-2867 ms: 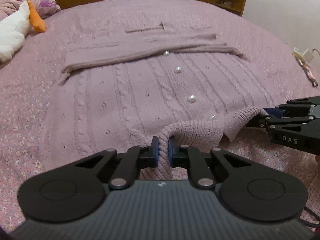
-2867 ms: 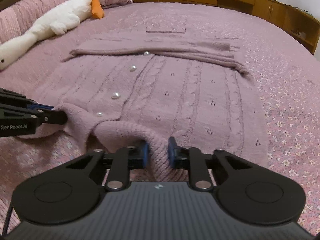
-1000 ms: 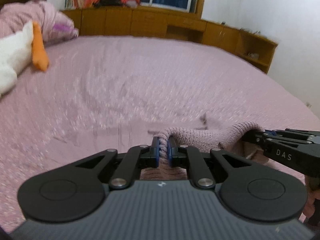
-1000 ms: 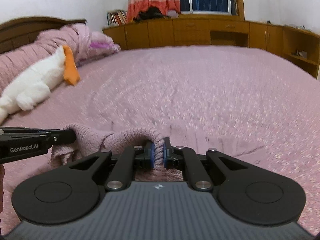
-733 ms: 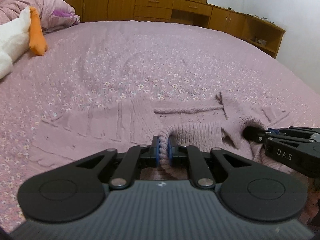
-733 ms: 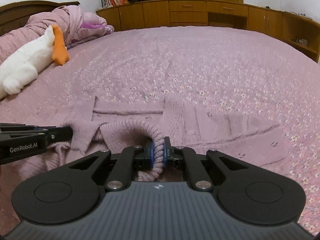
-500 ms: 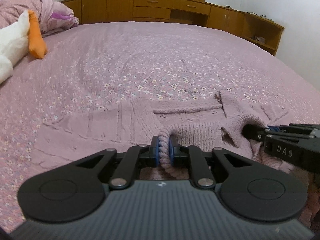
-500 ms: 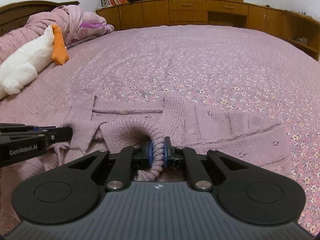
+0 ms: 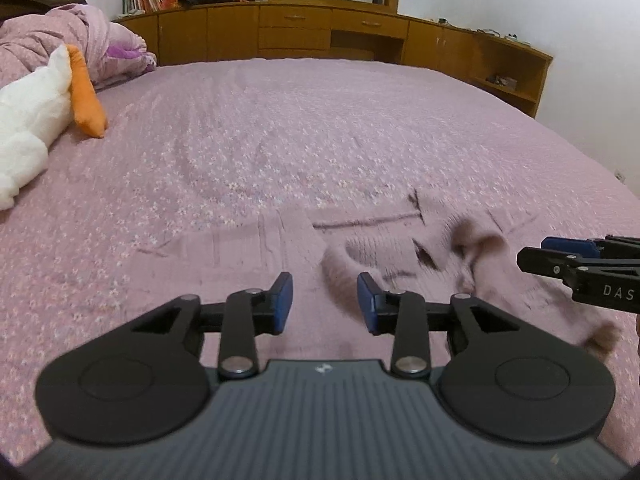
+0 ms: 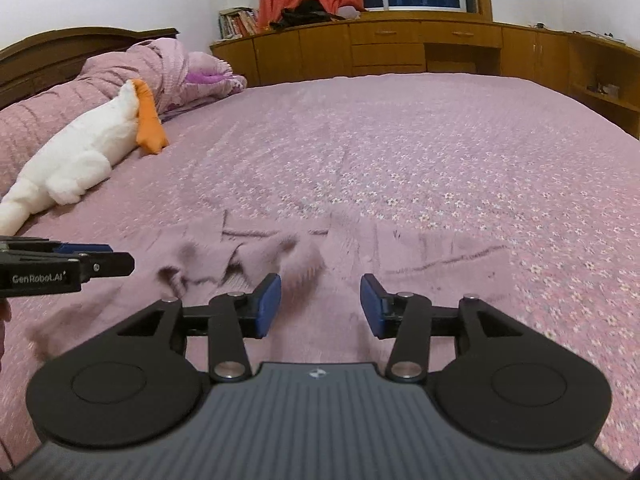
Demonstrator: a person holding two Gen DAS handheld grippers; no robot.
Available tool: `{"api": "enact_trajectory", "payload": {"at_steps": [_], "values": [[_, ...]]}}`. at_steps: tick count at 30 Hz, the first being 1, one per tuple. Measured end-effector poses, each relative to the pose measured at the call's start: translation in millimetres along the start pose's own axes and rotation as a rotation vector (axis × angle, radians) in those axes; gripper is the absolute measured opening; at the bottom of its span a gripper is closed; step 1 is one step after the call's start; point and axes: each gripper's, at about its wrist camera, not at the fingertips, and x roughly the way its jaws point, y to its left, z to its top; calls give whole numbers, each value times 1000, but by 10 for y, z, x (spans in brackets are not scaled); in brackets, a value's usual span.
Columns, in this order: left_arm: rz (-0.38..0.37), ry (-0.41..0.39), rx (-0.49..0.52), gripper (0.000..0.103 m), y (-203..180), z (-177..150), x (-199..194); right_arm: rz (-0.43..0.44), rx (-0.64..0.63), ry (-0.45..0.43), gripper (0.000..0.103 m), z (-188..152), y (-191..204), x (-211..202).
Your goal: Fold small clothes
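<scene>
A pink knitted cardigan lies folded in half on the pink bedspread, its hem edge blurred and dropping onto the lower layer. My left gripper is just short of that edge; its jaws are opening and the pads press on nothing. The same cardigan shows in the right wrist view. There my right gripper has its jaws opening too, with the hem just past its left pad. Each gripper's fingers reach into the other's view from the side: the right fingers and the left fingers.
A white plush duck with an orange beak lies at the left by a rolled pink quilt. Wooden cabinets run along the far wall past the bed. Flowered bedspread stretches beyond the cardigan.
Both grippers carried the hem forward over the cardigan's top, then let it go. Their jaws went from shut on the knit to apart, and both pulled back a little.
</scene>
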Motion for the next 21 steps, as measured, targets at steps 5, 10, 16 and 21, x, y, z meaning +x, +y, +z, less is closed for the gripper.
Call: {"api": "enact_trajectory", "payload": {"at_steps": [5, 10, 16, 21], "values": [[-13, 26, 28, 37, -74, -165, -134, 23, -32, 10, 54, -192, 122, -222], [-10, 35, 46, 37, -149, -326, -210, 41, -65, 23, 57, -378, 265, -313], [-45, 50, 49, 37, -208, -466, -276, 58, -68, 48, 57, -519, 338, -290], [-90, 58, 72, 38, -269, -529, -290, 58, -65, 55, 57, -563, 345, -255]]}}
